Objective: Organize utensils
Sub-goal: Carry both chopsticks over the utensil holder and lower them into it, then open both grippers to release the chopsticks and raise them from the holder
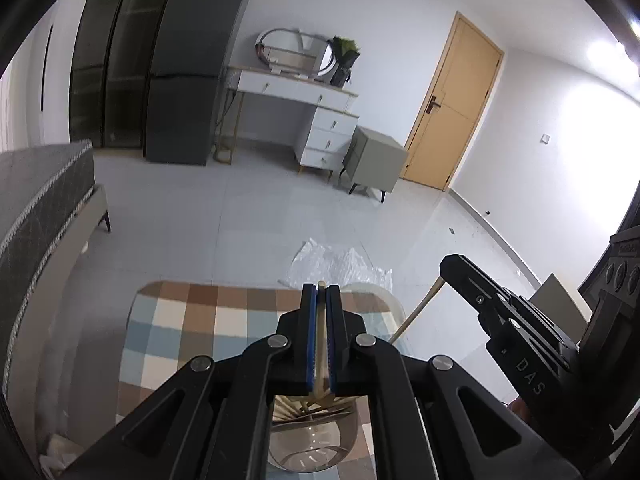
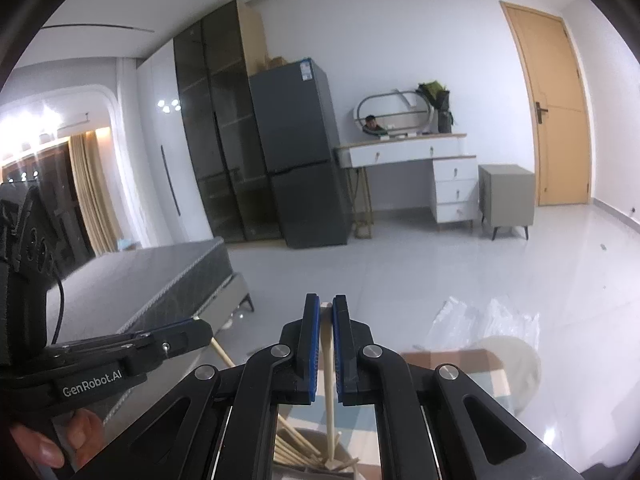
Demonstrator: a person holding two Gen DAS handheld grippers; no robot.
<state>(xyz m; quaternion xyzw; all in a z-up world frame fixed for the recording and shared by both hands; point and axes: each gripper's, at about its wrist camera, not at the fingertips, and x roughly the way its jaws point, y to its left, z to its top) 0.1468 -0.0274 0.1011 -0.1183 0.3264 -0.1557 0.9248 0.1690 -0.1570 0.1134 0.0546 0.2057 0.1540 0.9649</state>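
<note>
I'm holding one chopstick (image 1: 321,344) in my left tool (image 1: 321,292) and another chopstick (image 2: 328,360) in my right tool (image 2: 327,306), both clamped, right over the glass cup (image 1: 312,444). Several sticks are already sitting in it, so I'm guessing I'm nearly done.

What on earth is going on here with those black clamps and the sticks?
A person holds a gripper in each hand. The left gripper and the right gripper are each shut on a wooden chopstick, above a clear glass cup holding more chopsticks on a checkered cloth.
</note>
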